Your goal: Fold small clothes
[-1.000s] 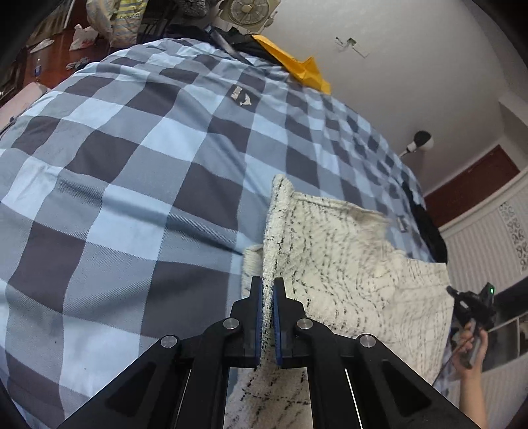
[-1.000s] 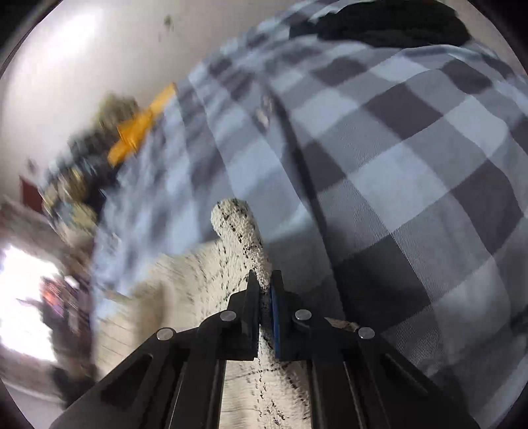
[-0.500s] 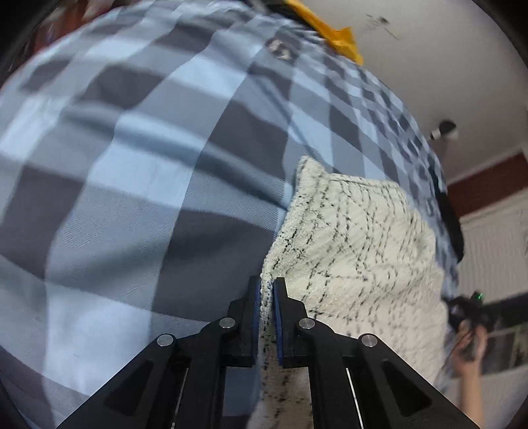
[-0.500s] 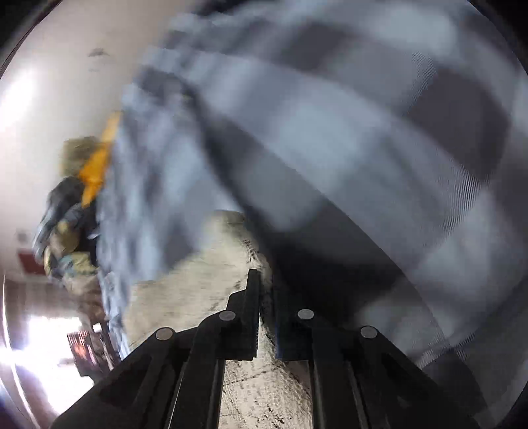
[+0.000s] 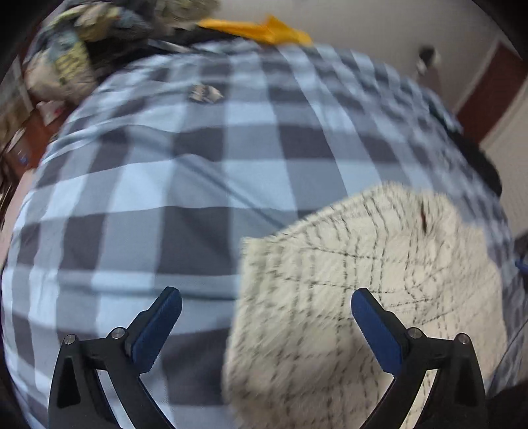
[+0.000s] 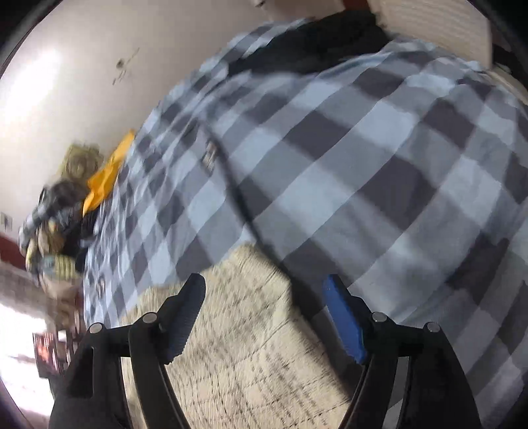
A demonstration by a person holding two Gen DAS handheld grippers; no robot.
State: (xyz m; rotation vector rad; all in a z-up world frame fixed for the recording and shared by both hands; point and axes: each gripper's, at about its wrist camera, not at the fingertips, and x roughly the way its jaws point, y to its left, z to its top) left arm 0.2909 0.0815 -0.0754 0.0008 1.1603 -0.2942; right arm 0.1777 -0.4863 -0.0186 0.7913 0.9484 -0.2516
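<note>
A cream garment with thin black lines lies flat on the blue-and-grey checked bedcover. My left gripper hovers over the garment's left edge, its jaws opening wide, and nothing is pinched between the blue pads. In the right wrist view the same cream garment lies below my right gripper. That gripper's jaws are opening too, spread over the garment's right corner without pressing on it. Both views are blurred by motion.
A yellow cloth and a heap of patterned bags sit at the far end of the bed. Dark clothing lies on the bedcover at the top of the right wrist view. A white wall runs along the bed.
Both grippers were shut on the garment's edge; now both have let go and stand open. The garment has dropped flat onto the bedcover. The left view has swung across the bed.
</note>
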